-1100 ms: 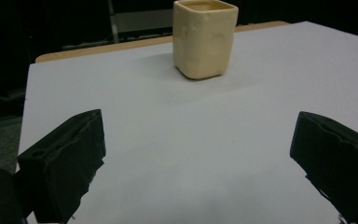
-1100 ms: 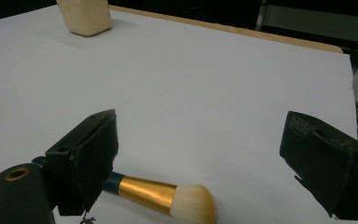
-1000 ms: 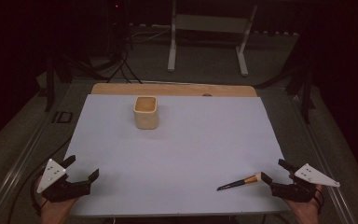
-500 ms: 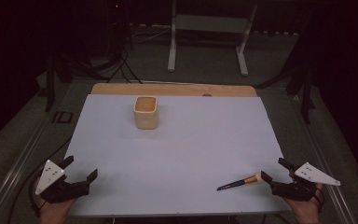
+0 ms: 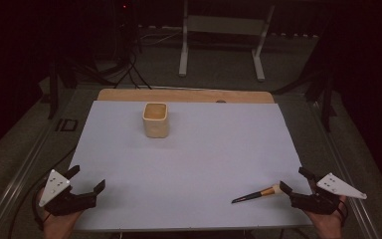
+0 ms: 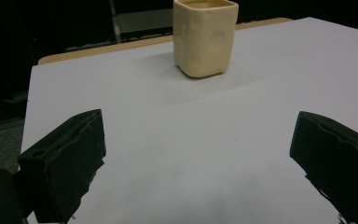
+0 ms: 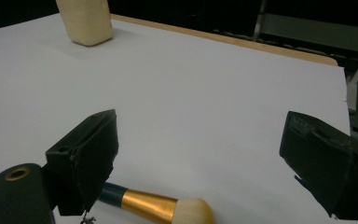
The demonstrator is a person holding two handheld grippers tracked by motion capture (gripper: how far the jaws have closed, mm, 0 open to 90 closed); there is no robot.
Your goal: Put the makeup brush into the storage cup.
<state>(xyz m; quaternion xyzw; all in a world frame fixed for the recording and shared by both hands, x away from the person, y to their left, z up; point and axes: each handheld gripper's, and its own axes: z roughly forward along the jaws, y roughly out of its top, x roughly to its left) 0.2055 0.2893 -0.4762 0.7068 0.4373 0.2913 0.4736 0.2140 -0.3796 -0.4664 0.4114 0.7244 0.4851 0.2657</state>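
A cream square cup stands upright at the back left of the white sheet. A makeup brush with a dark handle, gold ferrule and pale bristles lies flat near the front right. My right gripper is open just right of the bristle end, low over the sheet. In the right gripper view the brush lies by the left jaw, with nothing held in the gripper. My left gripper is open at the front left corner. Its own view has the gripper facing the cup far ahead.
The sheet lies on a wooden board whose edge shows at the back. Behind the table, a metal stand and cables sit on the dark floor. The cup's base appears at the top left of the right gripper view.
My left gripper has drifted slightly toward the near edge of the table. The right gripper, brush and cup have stayed put.
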